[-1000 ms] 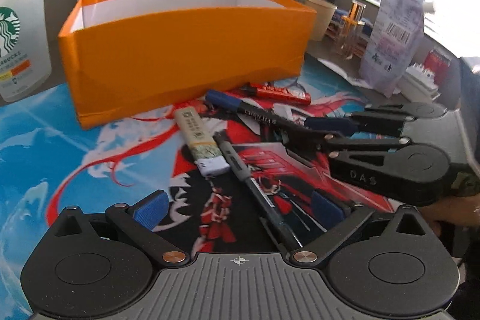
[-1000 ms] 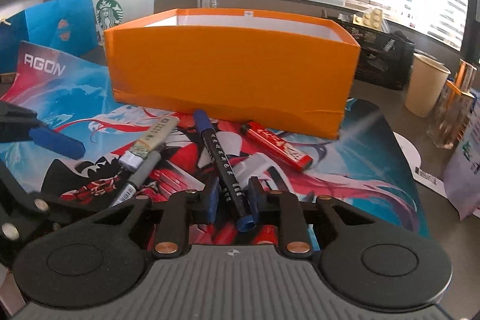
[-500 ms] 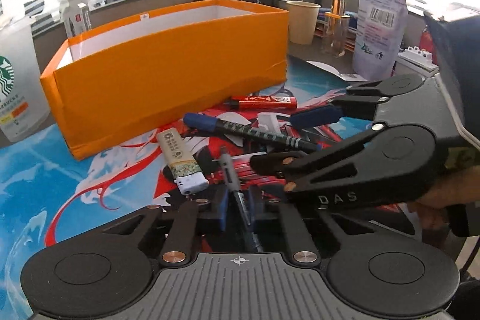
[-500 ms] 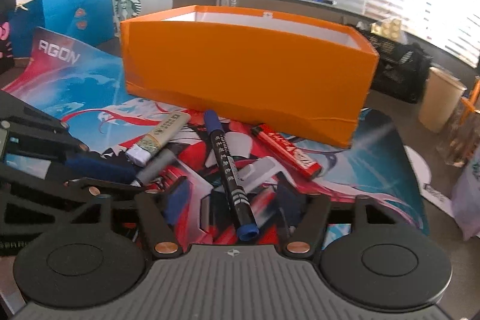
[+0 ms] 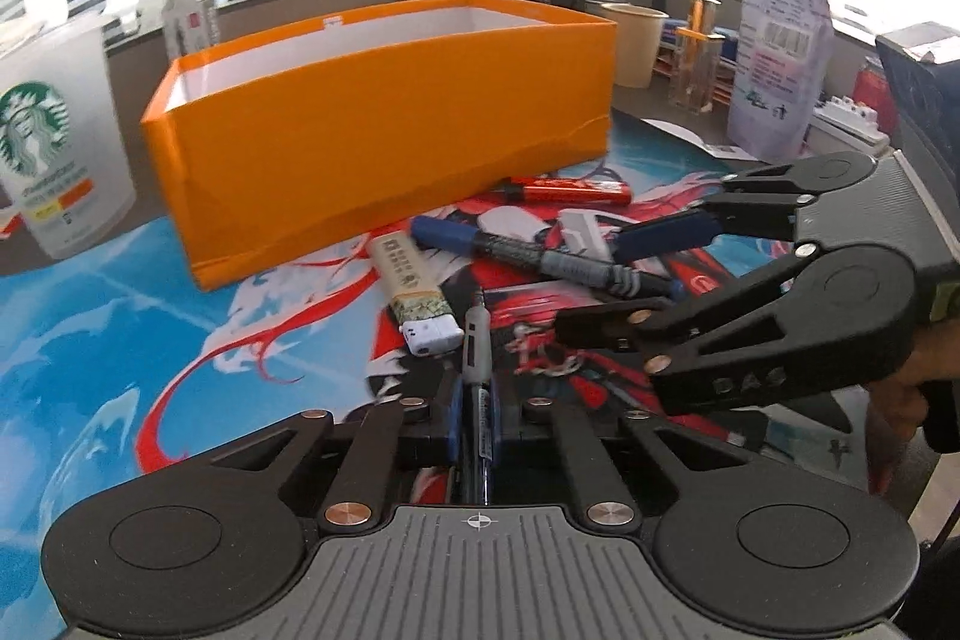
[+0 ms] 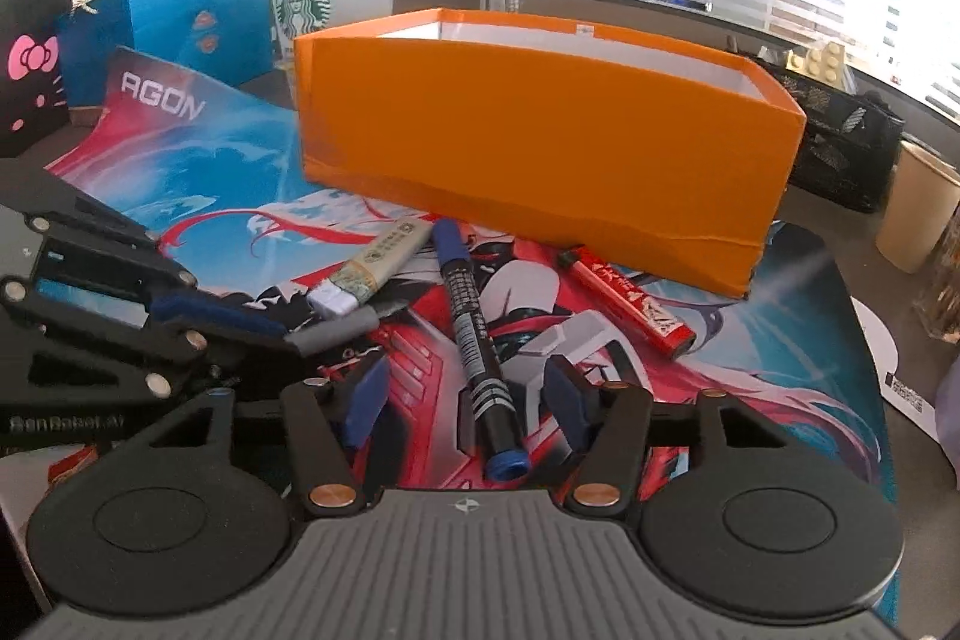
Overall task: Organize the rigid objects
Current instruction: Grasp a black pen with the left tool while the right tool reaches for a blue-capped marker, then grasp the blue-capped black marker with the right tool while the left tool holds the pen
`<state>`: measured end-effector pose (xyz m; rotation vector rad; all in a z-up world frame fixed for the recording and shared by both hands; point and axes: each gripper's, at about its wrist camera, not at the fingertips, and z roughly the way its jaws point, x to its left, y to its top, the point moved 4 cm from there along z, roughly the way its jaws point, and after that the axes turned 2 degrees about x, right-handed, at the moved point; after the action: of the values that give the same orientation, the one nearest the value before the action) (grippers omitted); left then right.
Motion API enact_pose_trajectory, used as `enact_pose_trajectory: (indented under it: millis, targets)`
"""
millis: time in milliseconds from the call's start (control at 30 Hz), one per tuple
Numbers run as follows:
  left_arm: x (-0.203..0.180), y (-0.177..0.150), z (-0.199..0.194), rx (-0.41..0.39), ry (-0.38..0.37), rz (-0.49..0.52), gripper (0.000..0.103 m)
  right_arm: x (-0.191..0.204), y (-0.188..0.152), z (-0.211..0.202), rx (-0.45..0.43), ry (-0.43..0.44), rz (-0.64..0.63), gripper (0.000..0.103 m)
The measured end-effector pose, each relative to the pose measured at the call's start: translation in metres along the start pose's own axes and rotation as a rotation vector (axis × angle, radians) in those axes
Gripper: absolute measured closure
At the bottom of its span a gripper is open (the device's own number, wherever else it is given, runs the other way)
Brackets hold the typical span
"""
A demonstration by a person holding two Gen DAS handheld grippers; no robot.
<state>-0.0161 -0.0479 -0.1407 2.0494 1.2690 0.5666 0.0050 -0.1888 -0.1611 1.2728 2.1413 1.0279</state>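
Observation:
An open orange box stands on a printed desk mat; it also shows in the right wrist view. My left gripper is shut on a grey pen lying on the mat. Beside the pen lies a beige lighter. My right gripper is open, its pads on either side of a blue-capped black marker without touching it. That marker and the right gripper also show in the left wrist view. A red marker lies near the box.
A Starbucks cup stands left of the box. A paper cup, a clear holder and a printed pouch stand at the right. A blue bag and a black mesh basket stand behind the mat.
My left gripper moved forward and shut on the grey pen. My right gripper opened and let go of the blue-capped marker, which now lies on the mat between its pads.

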Motion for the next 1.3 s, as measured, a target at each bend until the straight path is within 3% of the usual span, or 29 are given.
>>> enact_pose_trajectory:
  millis: [67,200,300,600,767,900,933,1000,1033,1067,1300]
  targets:
    - [0.004,-0.002,-0.001,-0.002,0.003,-0.006,0.095,0.0,0.002,0.003,0.018,-0.004,-0.001,0.029]
    - [0.013,-0.004,-0.004,-0.007,-0.004,-0.016,0.094,0.003,0.004,0.006,0.041,0.01,-0.012,0.019]
    - [0.017,-0.005,-0.005,-0.012,-0.015,-0.027,0.092,0.005,0.004,0.012,0.067,0.012,-0.013,0.0]
    - [0.027,-0.006,-0.006,-0.014,-0.055,-0.047,0.089,0.004,0.002,0.011,0.055,0.012,-0.01,0.0]
    - [0.028,-0.007,-0.006,-0.018,-0.063,-0.044,0.089,0.005,0.008,0.013,0.116,-0.003,0.002,0.0]
    - [0.03,-0.007,-0.005,-0.019,-0.078,-0.049,0.088,0.006,0.007,0.014,0.09,-0.021,0.022,0.0]
    - [0.03,-0.007,-0.005,-0.019,-0.081,-0.051,0.088,0.007,0.006,0.013,0.078,-0.029,0.027,0.007]
    - [0.031,-0.006,-0.005,-0.016,-0.084,-0.05,0.088,0.01,0.01,0.009,0.055,-0.029,0.021,0.037]
    - [0.031,-0.005,-0.005,-0.015,-0.084,-0.048,0.088,0.011,0.013,0.008,0.05,-0.04,0.024,0.074]
    - [0.03,-0.005,-0.004,-0.015,-0.083,-0.045,0.088,0.011,0.015,0.008,0.057,-0.068,0.025,0.088]
    - [0.035,-0.005,-0.004,-0.023,-0.109,-0.067,0.095,0.02,0.018,0.01,0.071,-0.123,-0.016,0.09]
